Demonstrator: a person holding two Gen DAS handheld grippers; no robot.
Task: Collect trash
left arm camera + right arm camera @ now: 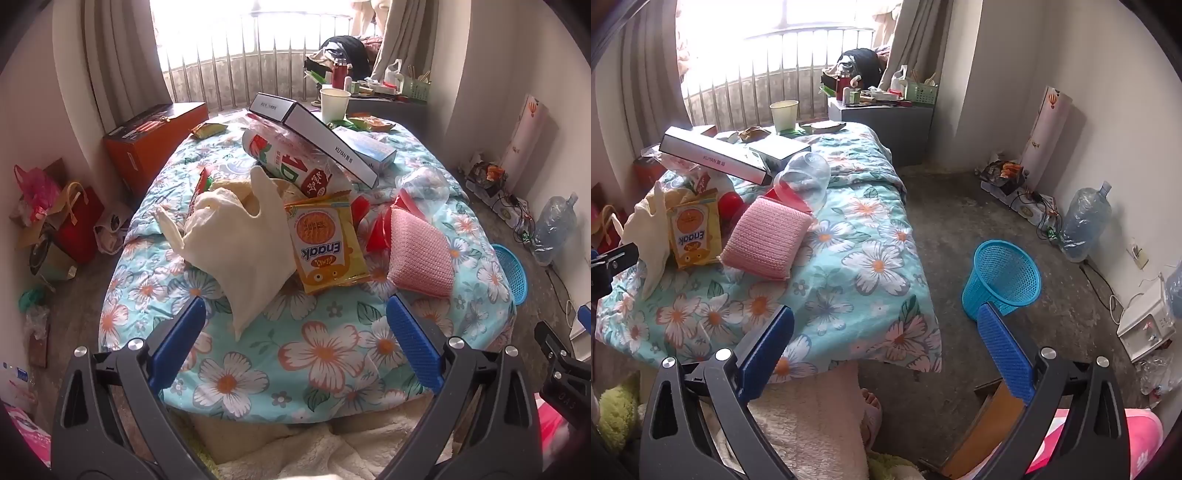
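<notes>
Trash lies heaped on the flowered quilt (321, 354): a cream plastic bag (236, 236), a yellow Enaak packet (325, 243) leaning just right of it, boxes and a paper cup (334, 104) farther back. My left gripper (295, 339) and right gripper (886, 343) both stand fully open, holding nothing. The blue basket (1003, 278) sits on the floor, right of the bed and well apart from the heap, so a limp bag or slick packet may slip on the way. What the bag holds is hidden; the pile's left edge is cut off in the right view.
</notes>
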